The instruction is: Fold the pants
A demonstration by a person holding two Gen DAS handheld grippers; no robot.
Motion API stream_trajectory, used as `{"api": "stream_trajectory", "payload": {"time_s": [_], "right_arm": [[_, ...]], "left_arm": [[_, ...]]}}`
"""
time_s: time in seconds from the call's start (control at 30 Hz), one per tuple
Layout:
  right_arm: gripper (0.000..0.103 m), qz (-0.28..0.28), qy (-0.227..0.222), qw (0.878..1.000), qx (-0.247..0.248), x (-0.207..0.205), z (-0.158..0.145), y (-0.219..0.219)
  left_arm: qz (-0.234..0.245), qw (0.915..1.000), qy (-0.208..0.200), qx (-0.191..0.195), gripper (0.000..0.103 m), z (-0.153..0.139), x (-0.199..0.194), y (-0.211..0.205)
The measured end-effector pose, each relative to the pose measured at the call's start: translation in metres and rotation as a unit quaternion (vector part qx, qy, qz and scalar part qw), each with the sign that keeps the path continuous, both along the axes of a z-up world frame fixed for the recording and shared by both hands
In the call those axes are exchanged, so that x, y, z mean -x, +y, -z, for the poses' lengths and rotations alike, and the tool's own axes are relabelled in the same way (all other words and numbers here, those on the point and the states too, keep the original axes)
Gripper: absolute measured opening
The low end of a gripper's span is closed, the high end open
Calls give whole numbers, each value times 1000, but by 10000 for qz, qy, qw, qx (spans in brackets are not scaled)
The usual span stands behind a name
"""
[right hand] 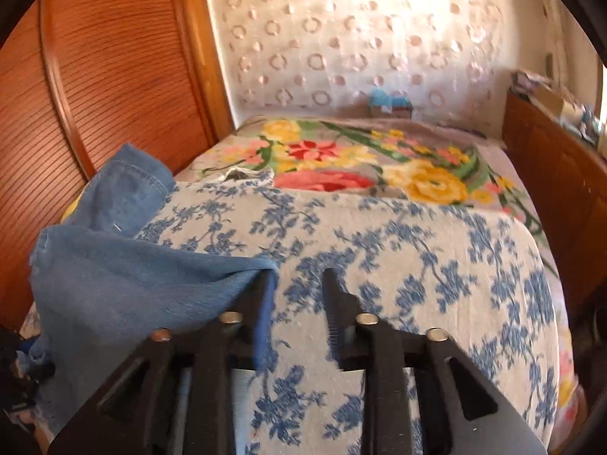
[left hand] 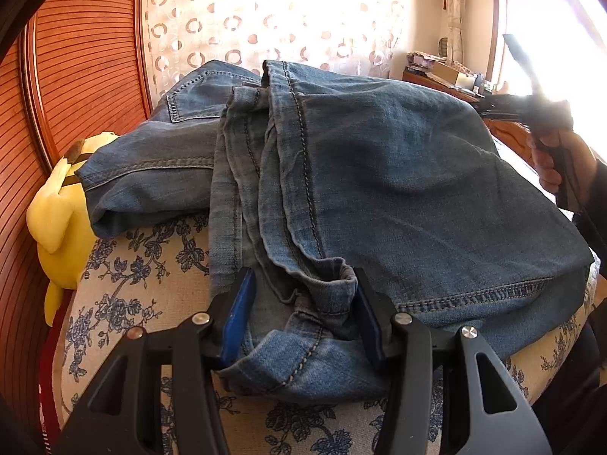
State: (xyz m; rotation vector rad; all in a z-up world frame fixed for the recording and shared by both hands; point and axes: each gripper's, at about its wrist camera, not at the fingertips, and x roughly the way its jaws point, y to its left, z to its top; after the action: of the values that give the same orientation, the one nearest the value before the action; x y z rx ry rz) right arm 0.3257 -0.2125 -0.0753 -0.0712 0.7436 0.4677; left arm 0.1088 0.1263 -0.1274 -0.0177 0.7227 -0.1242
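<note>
Floral bedspread [left hand: 151,265] below: left gripper [left hand: 303,314] clenches soft, floppy jeans [left hand: 398,174] at six o'clock; right gripper [right hand: 299,295] released, grab hems.

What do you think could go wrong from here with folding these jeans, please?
1. The left gripper pinches only a bunched wad of jeans hem, so layers could slip out unevenly if pulled.
2. The right gripper is open with no denim between its fingers; the fold has loose ridges and may sag.
3. One jeans edge already lies over the yellow plush toy at the bed's side and might slide off.
</note>
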Motion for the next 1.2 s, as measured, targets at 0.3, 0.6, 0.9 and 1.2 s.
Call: {"api": "stream_trajectory", "payload": {"time_s": [0.3, 0.6, 0.9, 1.2], "right_arm": [[45, -230, 21, 9997, 119, 74, -3, -20], [51, -740, 419, 9964, -27, 144, 12, -16], [55, -610, 745, 9952, -173, 185, 28, -25], [56, -559, 794, 9950, -239, 205, 33, -24]], "left_arm": [[-56, 9999, -68, 98, 51, -8, 4, 4], [-115, 9996, -232, 136, 51, -27, 17, 5], [-260, 9993, 16, 282, 51, -19, 16, 19], [-335, 9987, 143, 343, 60, -11, 12, 20]]}}
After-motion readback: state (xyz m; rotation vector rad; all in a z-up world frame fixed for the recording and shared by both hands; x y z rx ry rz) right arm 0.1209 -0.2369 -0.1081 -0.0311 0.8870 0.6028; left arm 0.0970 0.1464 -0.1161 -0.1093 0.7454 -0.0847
